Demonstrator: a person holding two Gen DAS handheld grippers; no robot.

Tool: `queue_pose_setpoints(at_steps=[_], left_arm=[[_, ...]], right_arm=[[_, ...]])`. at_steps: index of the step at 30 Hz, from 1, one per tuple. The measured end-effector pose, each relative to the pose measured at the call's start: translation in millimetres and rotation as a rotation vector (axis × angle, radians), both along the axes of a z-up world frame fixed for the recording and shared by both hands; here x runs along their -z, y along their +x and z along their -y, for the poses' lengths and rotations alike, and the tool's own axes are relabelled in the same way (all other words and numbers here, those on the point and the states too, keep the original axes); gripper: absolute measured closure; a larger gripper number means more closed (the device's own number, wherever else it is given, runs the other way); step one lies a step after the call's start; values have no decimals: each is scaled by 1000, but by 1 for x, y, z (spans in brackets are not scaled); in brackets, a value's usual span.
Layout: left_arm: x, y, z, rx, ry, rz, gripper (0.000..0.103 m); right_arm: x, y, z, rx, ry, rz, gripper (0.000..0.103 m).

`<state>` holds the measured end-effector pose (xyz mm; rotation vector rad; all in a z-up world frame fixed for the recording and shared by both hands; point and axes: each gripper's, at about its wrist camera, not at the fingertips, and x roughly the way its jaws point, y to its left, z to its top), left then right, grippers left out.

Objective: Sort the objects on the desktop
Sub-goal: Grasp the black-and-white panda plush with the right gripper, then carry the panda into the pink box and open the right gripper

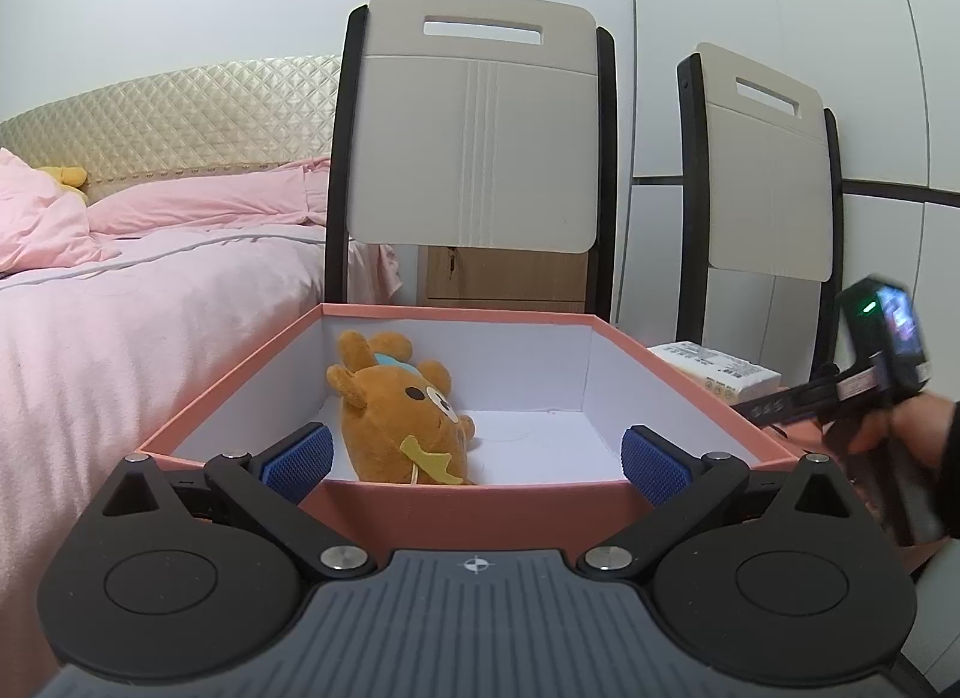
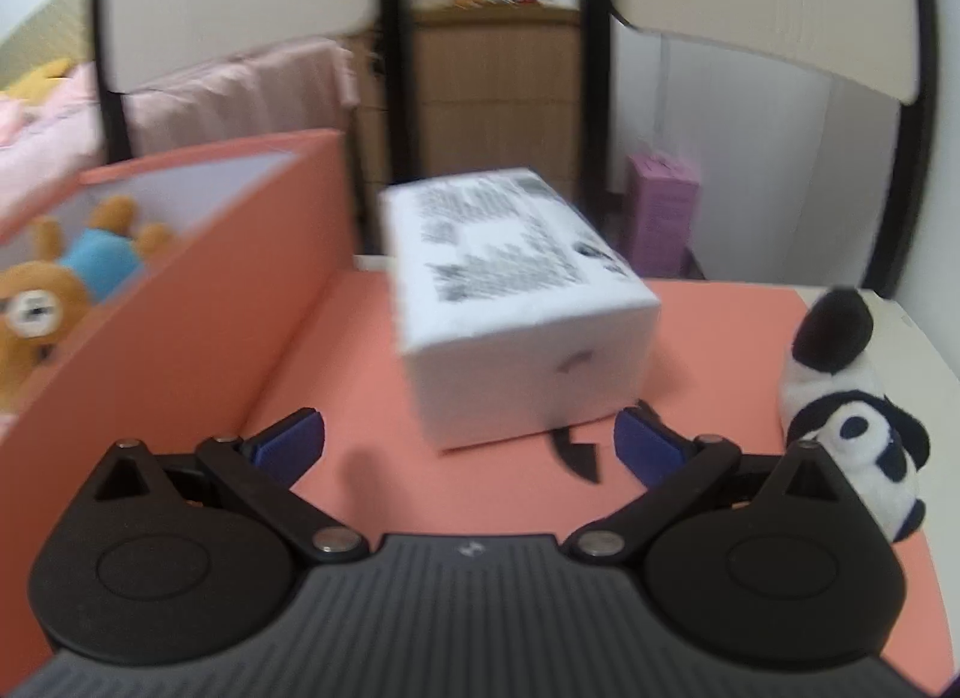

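L tongs (image 1: 474, 461) released above pink box (image 1: 456, 503) w/ brown plush (image 1: 402, 416); R tongs (image 2: 468, 443) released near white pack (image 2: 516, 302), right of box.

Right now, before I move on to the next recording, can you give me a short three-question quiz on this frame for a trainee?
1. True or false: the brown plush bear lies inside the pink box.
2. Which item stands directly ahead of the right gripper? A) the panda plush B) the white packet C) the bear
3. Fill in: both the left gripper and the right one are ____, holding nothing.

Key: 1 true; 2 B; 3 open.
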<state>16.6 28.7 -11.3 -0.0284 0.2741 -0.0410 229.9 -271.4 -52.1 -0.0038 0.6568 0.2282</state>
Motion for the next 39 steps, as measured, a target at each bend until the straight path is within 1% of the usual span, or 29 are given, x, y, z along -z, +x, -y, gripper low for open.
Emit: queue_pose_setpoints(at_steps=[1, 4, 6, 7, 8, 10, 14, 18, 19, 20, 21, 22, 23, 24, 25, 28, 32, 34, 37, 39], left_arm=[[0, -1, 1, 1, 4, 4, 0], [0, -4, 4, 3, 11, 19, 0], [1, -4, 6, 2, 12, 21, 0], [1, -4, 7, 0, 15, 21, 0], [2, -4, 7, -2, 20, 22, 0], [3, -4, 8, -8, 24, 24, 0], [4, -3, 7, -23, 21, 23, 0], [7, -1, 8, -28, 33, 13, 0], [7, -1, 8, -28, 35, 13, 0], [7, -1, 8, -27, 35, 14, 0], [7, -2, 8, -25, 33, 14, 0], [7, -2, 8, -24, 33, 14, 0], [7, -2, 8, -23, 34, 13, 0], [7, -1, 8, -23, 34, 12, 0], [7, -1, 8, -23, 34, 12, 0], [7, -2, 7, -23, 28, 12, 0], [6, -2, 6, -33, 27, 16, 0], [6, -1, 5, -35, 25, 16, 0], [4, -3, 5, -43, 23, 24, 0], [4, -3, 4, -50, 15, 28, 0]], right_arm=[[-7, -9, 0, -12, 11, 27, 0], [-37, -37, 12, -22, 76, 182, 0], [-51, -47, 27, 23, 87, 280, 0], [-55, -50, 35, 62, 78, 311, 0], [-57, -48, 44, 103, 63, 322, 0], [-52, -38, 64, 162, 62, 277, 0], [-29, -14, 97, 278, 58, 139, 0], [-9, -4, 109, 349, 18, 58, 0], [-5, -3, 110, 354, 12, 39, 2], [0, -2, 111, 346, 21, 23, 5], [4, -1, 113, 339, 30, 7, 13], [8, 1, 112, 338, 35, -14, 23], [11, 1, 113, 342, 37, -31, 30], [14, 3, 112, 347, 37, -44, 43], [16, 5, 111, 351, 37, -54, 47], [11, 0, 111, 376, 34, -37, 48], [-20, -19, 99, 363, 38, 61, 48], [-44, -28, 79, 289, 46, 129, 47], [-76, -33, 39, 140, 84, 160, 47], [-96, -27, 4, 26, 92, 145, 47]])
